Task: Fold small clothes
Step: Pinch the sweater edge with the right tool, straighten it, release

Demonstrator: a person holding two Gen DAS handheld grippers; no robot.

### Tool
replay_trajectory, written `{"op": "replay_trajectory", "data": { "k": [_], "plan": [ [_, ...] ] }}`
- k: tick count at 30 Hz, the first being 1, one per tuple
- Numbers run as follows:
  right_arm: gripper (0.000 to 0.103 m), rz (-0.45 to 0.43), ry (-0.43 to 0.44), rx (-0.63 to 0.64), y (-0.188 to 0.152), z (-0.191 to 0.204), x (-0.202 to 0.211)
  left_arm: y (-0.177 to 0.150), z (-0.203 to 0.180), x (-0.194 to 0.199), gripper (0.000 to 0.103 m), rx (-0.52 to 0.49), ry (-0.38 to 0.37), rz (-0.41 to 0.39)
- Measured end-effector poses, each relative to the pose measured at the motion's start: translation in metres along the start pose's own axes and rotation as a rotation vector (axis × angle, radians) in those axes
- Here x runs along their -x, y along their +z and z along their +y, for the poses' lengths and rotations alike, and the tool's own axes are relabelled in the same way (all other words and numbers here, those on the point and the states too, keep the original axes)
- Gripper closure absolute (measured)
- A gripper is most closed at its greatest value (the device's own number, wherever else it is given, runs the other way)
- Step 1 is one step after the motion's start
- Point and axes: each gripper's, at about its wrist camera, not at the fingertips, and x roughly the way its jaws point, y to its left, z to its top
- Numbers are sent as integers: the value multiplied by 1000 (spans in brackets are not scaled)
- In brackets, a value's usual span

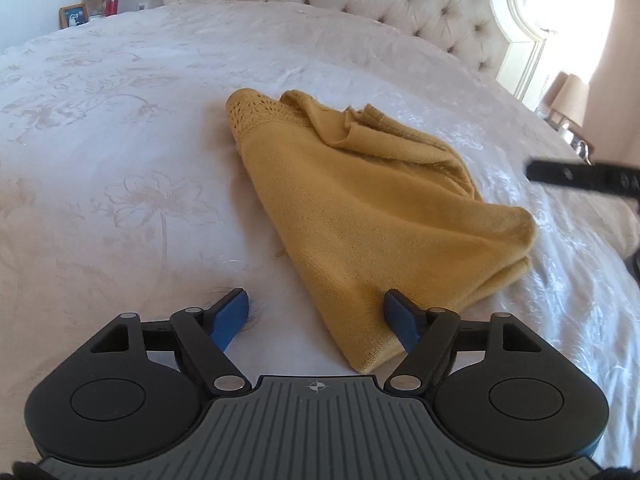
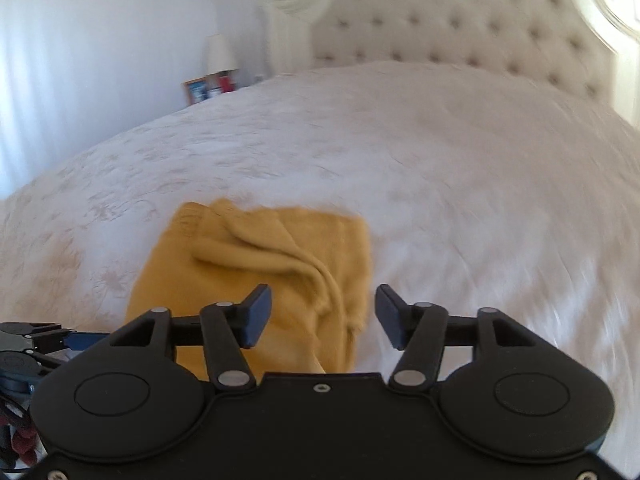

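Left wrist view: a yellow garment [image 1: 376, 216] is seen bunched on the white bedspread [image 1: 120, 184], w/ the left gripper [image 1: 316, 316] spread at its near corner, nothing clamped. The right gripper [image 2: 323, 316] is held apart over the garment's near edge, nothing pinched; headboard [image 2: 460, 20] is seen beyond.

- The yellow garment [image 1: 360, 208] I'm over looks like soft matt knit, fine weave, with an open lacy band at its 11 o'clock corner.
- Bedspread [image 1: 120, 160] is white cloth with a slight sheen and a raised flower pattern.
- Headboard [image 1: 360, 0] up at 12 o'clock is tufted, buttoned cloth in a glossy cream frame.
- My left gripper [image 1: 316, 320] is matt black plastic, blue rubbery-looking pads, shiny metal pins.
- Right gripper [image 2: 323, 316]: same matt black, dark pads.
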Motion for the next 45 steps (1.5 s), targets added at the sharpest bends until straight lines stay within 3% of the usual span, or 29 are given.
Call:
{"op": "replay_trajectory", "data": {
  "k": [7, 12, 15, 16, 17, 18, 23, 27, 28, 29, 30, 38, 45],
  "plan": [
    [32, 38, 68, 254, 16, 48, -55, -6, -5, 0, 27, -9, 9, -23],
    [32, 74, 25, 413, 11, 68, -91, -6, 1, 1, 27, 13, -12, -23],
    [34, 83, 34, 425, 14, 67, -105, -5, 2, 2, 27, 14, -20, -20],
    [39, 93, 45, 404, 18, 63, -108, -5, 2, 3, 27, 14, -24, -18],
    [69, 113, 60, 365, 23, 56, -111, -5, 2, 4, 27, 15, -29, -17],
    [89, 132, 61, 314, 29, 49, -117, -5, 2, 5, 27, 17, -35, -16],
    [91, 175, 2, 101, 51, 0, -143, -4, 3, 10, 27, 8, -55, -6],
    [86, 232, -18, -98, 49, -37, -162, -4, 0, 13, 27, -22, -51, 9],
    [78, 233, -18, -121, 48, -41, -162, -4, 0, 13, 27, -26, -49, 12],
    [53, 229, -30, -137, 48, -44, -161, -4, -1, 14, 27, -30, -47, 15],
    [45, 220, -41, -147, 47, -47, -156, -4, -1, 15, 27, -34, -44, 19],
    [45, 136, 105, -224, 21, -70, -67, 3, -9, 30, 27, -98, -14, -8],
    [45, 125, 205, -219, -19, -63, -12, -6, -45, 40, 27, -281, 9, -50]
  ]
}}
